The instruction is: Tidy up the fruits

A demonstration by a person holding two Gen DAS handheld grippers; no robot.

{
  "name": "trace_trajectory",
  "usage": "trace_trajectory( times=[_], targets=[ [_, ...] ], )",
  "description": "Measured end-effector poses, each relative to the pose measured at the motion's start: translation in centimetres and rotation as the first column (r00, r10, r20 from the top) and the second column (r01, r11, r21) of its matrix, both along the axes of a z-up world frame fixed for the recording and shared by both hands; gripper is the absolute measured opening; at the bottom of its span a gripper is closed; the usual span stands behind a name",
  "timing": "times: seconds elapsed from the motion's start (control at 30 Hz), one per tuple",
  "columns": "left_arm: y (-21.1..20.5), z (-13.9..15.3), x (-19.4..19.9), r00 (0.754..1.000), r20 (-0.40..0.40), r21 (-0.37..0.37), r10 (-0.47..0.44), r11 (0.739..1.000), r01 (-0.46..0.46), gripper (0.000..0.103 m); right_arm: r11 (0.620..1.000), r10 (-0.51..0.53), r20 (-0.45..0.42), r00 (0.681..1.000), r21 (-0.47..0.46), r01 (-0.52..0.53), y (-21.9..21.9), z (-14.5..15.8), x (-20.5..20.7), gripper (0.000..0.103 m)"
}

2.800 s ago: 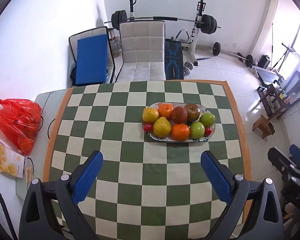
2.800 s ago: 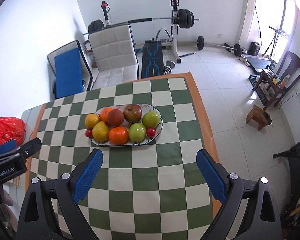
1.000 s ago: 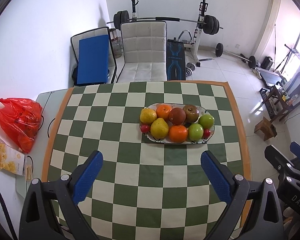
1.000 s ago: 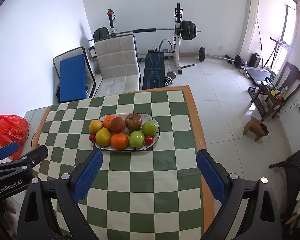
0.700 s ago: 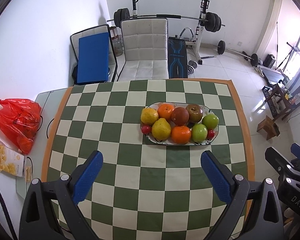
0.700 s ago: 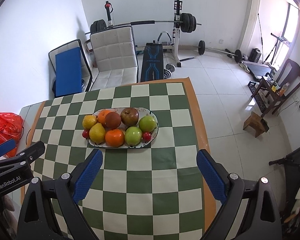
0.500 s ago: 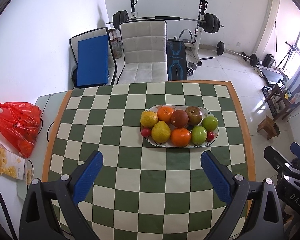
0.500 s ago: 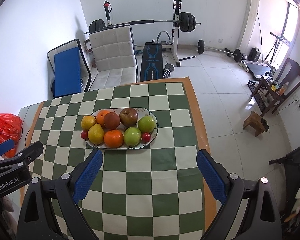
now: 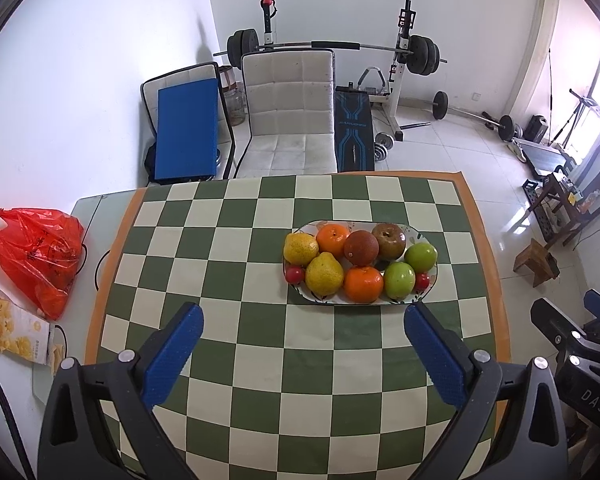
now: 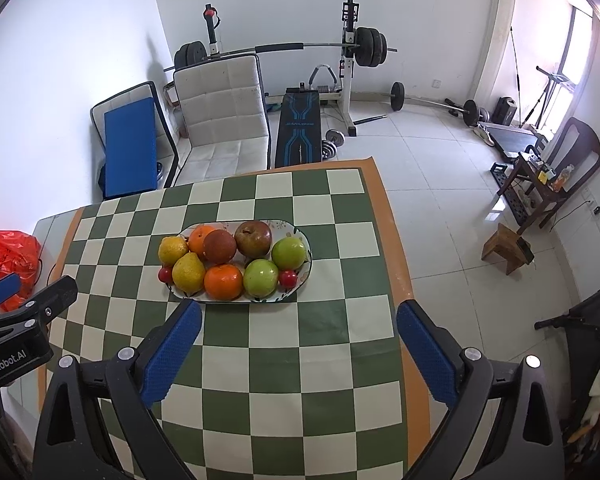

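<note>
Left gripper (image 9: 302,354): jaws wide, empty, bottom of frame.
Right gripper (image 10: 298,352): jaws wide, empty.
Fruits (image 9: 358,262): packed on oval plate (image 9: 404,301), frame centre.
Plate: on checkered tabletop (image 9: 236,264).

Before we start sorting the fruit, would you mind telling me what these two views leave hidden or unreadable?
- Red bag: contents unclear through the crinkled plastic in the left view; cut off by the edge in the right view.
- Plate: its pattern is mostly covered by fruit in both views.
- Snack box: cut off at the left view's edge, print too small.
- Small side table: items on it too small to tell.
</note>
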State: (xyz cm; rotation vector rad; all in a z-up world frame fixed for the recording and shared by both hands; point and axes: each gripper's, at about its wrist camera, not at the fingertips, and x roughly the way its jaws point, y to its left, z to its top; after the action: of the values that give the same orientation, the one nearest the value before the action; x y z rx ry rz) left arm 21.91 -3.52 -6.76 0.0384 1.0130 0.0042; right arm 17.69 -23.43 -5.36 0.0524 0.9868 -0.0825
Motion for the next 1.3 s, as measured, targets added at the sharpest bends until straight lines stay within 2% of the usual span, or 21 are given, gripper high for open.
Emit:
trace_trajectory(
  times=[1.3],
  targets=[
    [-0.1, 1.2, -1.1, 0.999, 0.038, 0.01, -0.015, 1.0, 0.015, 0.103, 1.0, 0.006, 0.002, 1.0, 0.016, -0.006, 0.6, 1.9, -0.5, 0.1]
  ],
)
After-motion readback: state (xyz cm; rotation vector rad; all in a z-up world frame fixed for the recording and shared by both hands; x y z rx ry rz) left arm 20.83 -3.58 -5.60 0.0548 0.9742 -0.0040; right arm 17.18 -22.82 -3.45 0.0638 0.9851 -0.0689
